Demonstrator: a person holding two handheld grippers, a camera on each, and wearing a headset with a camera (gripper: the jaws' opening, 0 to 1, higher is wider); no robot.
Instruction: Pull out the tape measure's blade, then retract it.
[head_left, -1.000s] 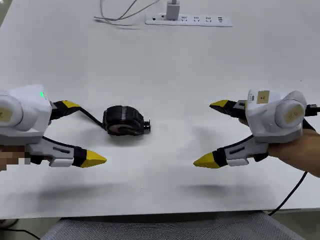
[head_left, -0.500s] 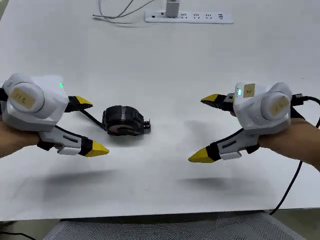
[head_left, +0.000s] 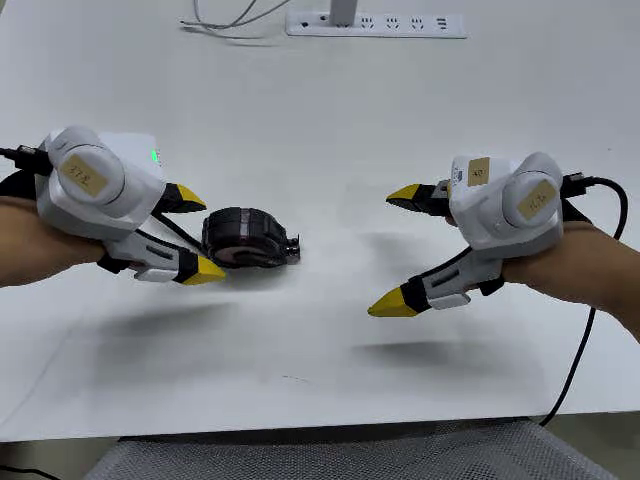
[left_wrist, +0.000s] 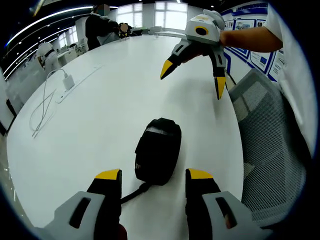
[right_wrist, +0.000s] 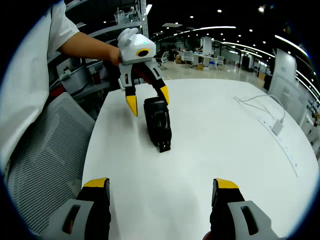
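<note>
Left claw (head_left: 198, 233) is open by the tape measure (head_left: 245, 240). It should slide on and squeeze its middle. Right claw (head_left: 392, 252) is open too.

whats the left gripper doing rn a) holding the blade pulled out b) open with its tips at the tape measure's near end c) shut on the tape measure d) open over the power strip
b: the left gripper has its jaws spread, with the yellow tips flanking the near end of the tape measure and not clamping it.
</note>
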